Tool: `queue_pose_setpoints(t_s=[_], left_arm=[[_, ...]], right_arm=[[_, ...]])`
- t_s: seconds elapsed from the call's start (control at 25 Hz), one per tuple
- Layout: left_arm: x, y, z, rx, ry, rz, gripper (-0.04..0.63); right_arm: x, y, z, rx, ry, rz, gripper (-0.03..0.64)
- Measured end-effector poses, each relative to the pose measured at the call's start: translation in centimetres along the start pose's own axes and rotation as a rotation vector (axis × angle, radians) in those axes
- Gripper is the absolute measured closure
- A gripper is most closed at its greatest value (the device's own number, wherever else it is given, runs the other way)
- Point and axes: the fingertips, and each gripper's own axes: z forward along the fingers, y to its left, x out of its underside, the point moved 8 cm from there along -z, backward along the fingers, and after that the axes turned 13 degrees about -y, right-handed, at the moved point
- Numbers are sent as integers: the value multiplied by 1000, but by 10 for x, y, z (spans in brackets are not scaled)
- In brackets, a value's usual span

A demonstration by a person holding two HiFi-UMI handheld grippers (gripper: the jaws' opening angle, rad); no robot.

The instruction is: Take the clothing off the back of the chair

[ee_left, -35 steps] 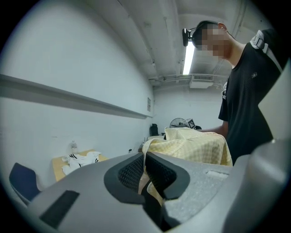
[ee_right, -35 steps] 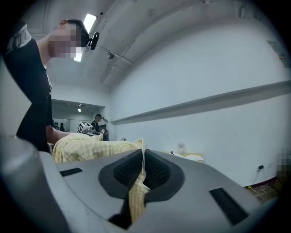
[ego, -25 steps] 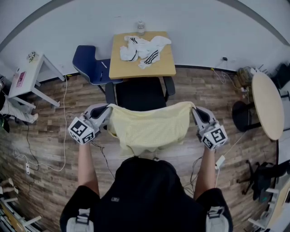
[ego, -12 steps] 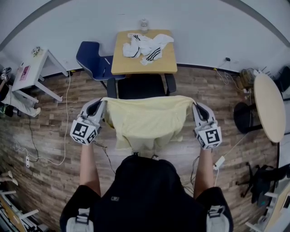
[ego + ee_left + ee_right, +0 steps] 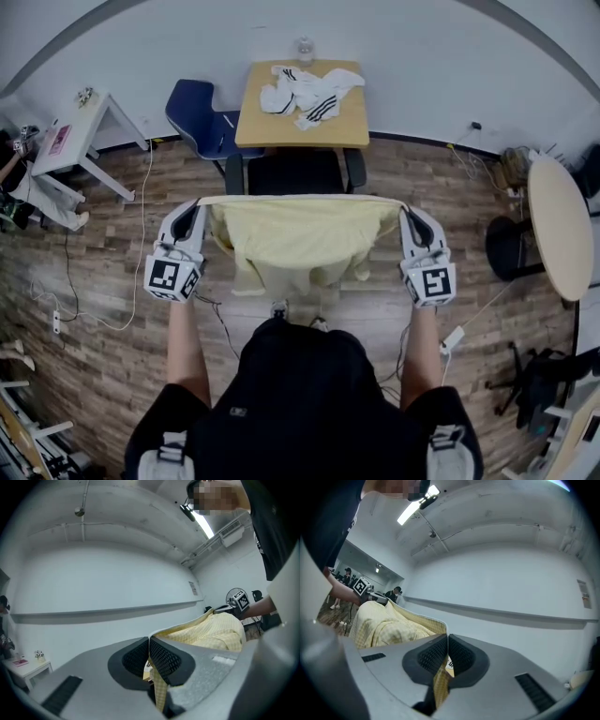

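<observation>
Left gripper (image 5: 201,208): its jaws are clamping shut on one top corner of the pale yellow checked fabric garment (image 5: 300,239). The cloth is running down out of the pinch between the ribbed pads (image 5: 164,657).
Right gripper (image 5: 405,210): its jaws are pressing together on the opposite top corner. A strip of the yellow cloth is hanging out just below the fingers (image 5: 461,654).
Garment position: it is stretching as one sheet from the left fingers across to the right fingers. Its top edge is pulling taut and its lower part is sagging beneath them, on the person's side of the black office chair (image 5: 295,173).
Handling, judged: the cloth is behaving as light, soft and limp, so it will likely drape and fold. It looks woven and not slippery.
Hold points, judged: the two top corners are keeping it spread. A thin pinch may slip under a hard pull.
Hidden: the top edge is covering the chair's backrest, so it cannot be told whether the cloth is clear of it. Sleeves and collar are not showing apart. The person's head is cutting off part of the hem.
</observation>
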Motion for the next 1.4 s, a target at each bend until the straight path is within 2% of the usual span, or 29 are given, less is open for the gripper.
queue_pose_setpoints(t_s=[0.32, 0.68, 0.92, 1.4], left_arm=[[-28, -21, -35, -71, -45, 42, 589], [-48, -41, -69, -114, -61, 93, 589], [-55, -50, -90, -149, -83, 117, 589], [-50, -52, -131, -127, -86, 76, 589]], right_arm=[[-14, 8, -19, 0, -47, -29, 617], [-24, 20, -39, 4, -89, -62, 617], [-30, 33, -52, -5, -86, -82, 617], [-46, 67, -80, 48, -53, -98, 618]])
